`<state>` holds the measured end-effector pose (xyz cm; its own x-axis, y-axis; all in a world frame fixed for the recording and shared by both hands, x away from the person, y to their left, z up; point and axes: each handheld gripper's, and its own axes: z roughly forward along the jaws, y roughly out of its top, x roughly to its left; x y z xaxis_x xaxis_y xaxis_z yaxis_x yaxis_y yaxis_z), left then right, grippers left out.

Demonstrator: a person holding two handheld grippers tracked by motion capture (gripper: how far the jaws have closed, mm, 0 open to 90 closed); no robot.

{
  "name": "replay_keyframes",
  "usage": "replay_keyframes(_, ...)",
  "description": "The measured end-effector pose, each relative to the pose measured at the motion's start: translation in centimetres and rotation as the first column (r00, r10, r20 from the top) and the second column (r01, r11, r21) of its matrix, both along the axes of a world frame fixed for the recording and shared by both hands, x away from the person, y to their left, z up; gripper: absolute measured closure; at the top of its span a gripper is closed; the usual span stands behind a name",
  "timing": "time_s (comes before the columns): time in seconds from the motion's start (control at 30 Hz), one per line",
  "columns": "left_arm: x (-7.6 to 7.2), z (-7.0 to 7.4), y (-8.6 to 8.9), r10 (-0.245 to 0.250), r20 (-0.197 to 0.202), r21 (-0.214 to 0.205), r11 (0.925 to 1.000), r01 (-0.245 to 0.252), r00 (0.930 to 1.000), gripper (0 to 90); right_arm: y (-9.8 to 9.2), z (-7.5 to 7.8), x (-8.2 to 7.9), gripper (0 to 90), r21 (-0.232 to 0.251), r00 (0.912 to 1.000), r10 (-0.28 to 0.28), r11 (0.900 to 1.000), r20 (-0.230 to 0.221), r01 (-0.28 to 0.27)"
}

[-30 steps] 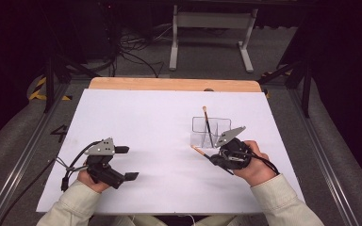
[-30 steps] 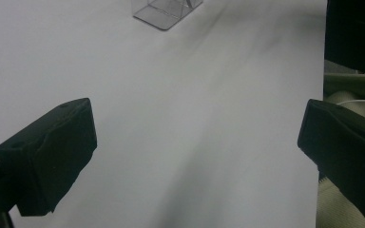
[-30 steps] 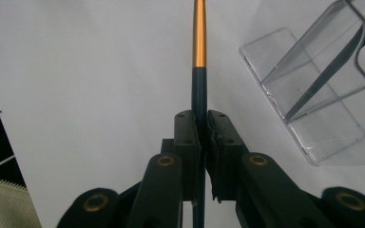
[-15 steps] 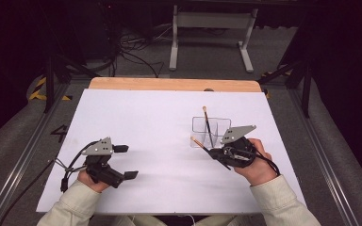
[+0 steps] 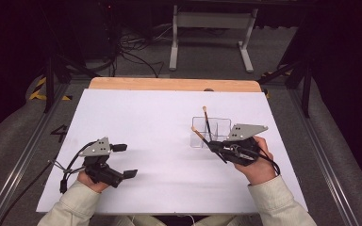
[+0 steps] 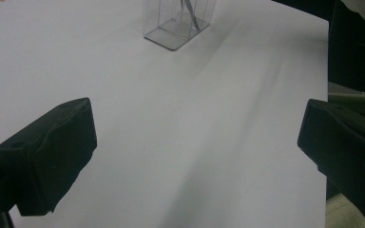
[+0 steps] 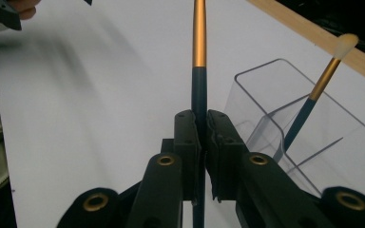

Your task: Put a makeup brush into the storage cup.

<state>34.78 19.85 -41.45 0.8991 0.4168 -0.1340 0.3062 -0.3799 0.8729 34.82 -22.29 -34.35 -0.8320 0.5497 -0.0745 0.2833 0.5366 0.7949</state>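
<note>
High view first: the right gripper [image 5: 215, 147] is pinching a slim makeup brush with a dark blue handle and gold ferrule [image 5: 199, 133], its pale tip pointing to about 10 o'clock, right at the near-left corner of the clear plastic divided organiser box [image 5: 221, 126]. A second brush of the same kind [image 5: 206, 123] already stands in the box, leaning toward 12 o'clock. The left gripper [image 5: 125, 160] sits well apart at 8 o'clock on the white table top [image 5: 141, 122], jaws spread, holding nothing.

Left gripper view: both black jaws stand wide with bare table between them, and the clear box [image 6: 179, 21] is off at 12 o'clock — nobody's steadying it.

Right gripper view: the jaws are pressed together on the blue handle [image 7: 199, 95], with the box wall [image 7: 261, 104] just beside it at 3 o'clock and the standing brush [image 7: 313, 102] inside.

What could go wrong, I reckon: the box looks light and unheld, so a brush knocking its wall could shove or tip it. The grip is thin too — the handle could swivel in the pads, or clash with the standing brush.
</note>
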Motion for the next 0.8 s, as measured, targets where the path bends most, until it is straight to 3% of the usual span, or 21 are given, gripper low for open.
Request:
replay_keyframes(0.4, -0.5, -0.1, 0.6, 0.025, 0.016, -0.027, 0.9993, -0.024, 0.9996, 0.0, -0.6, 0.7, 0.1, 83.5, 0.111, 0.9956, -0.031, 0.9935, 0.088, 0.021)
replay_keyframes(0.67, -0.8, -0.2, 1.1, 0.050, 0.030, -0.034, 0.9982, -0.049, 0.9983, 0.0, -0.8, 0.8, 0.4, 83.5, 0.151, 0.9939, -0.034, 0.9885, 0.105, 0.018)
replay_keyframes(0.8, -0.9, -0.3, 1.3, 0.060, 0.042, -0.045, 0.9973, -0.058, 0.9973, 0.0, -0.9, 0.9, 0.6, 83.5, 0.193, 0.9928, -0.039, 0.9810, 0.114, 0.016)
